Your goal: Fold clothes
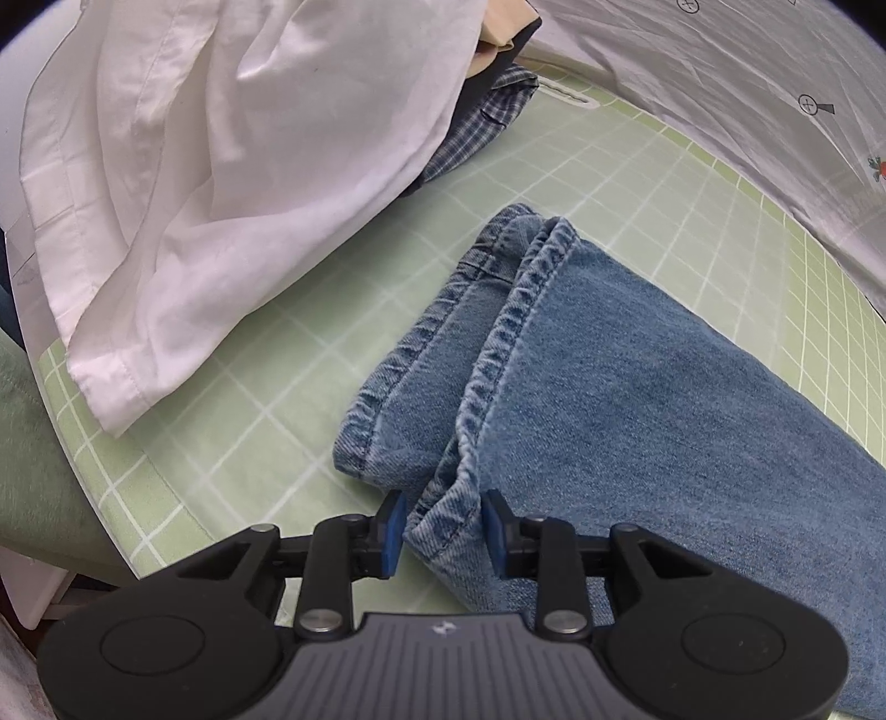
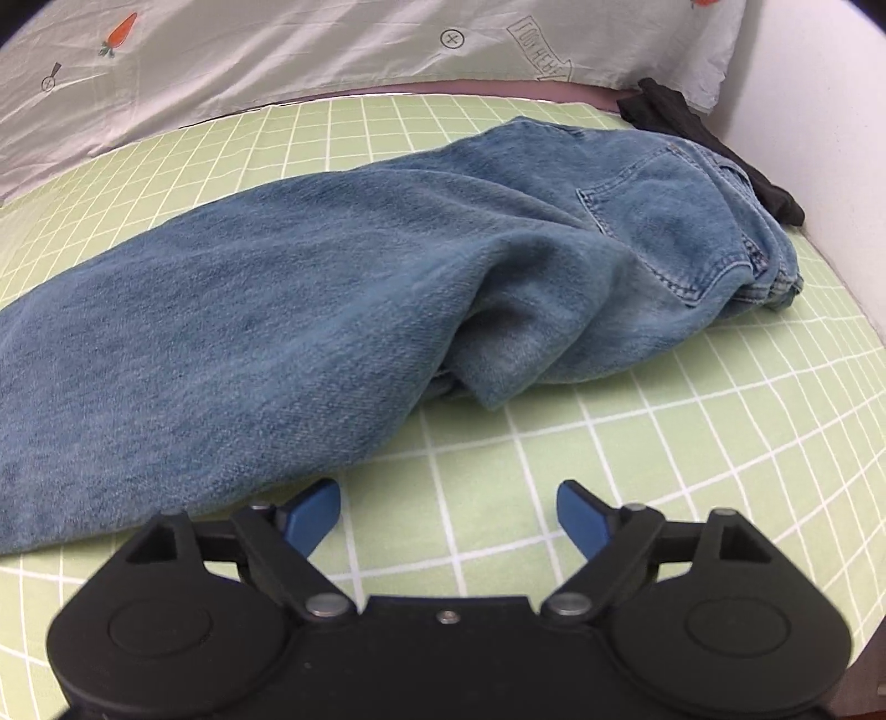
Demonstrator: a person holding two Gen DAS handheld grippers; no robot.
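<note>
Left tongs [image 1: 443, 531]: the blue pads [image 1: 394, 526] stand partly apart, one on each side of the hem corner of the faded blue denim jeans [image 1: 637, 387]. The denim fold lies in the gap between them; the left pad sits just beside the cloth, and whether either pad presses on it cannot be told. The tongs are held low and near level over the pale green bench mat with a white grid [image 1: 221, 432], pointing along the trouser leg.

Right tongs [image 2: 448, 512]: the blue pads [image 2: 313, 518] stand wide apart with nothing between them, only bare mat [image 2: 692, 443] beneath. The left pad lies just beside the near edge of the jeans [image 2: 332, 288]; contact cannot be told. The tongs are held low, pointing across the bench toward the seat of the jeans.

Jeans: they lie flat along the mat, legs stacked. The two leg hems are at the left tongs, the waistband and back pocket [image 2: 664, 232] at the far right end. A raised fold sits ahead of the right tongs.

Surroundings: a crumpled white cotton garment [image 1: 221, 166] lies near the hems, over a blue plaid shirt [image 1: 476, 133]. A small black cloth [image 2: 714, 149] touches the waistband end. A pale printed sheet with carrot motifs [image 2: 277, 50] borders the far edge of the mat.
</note>
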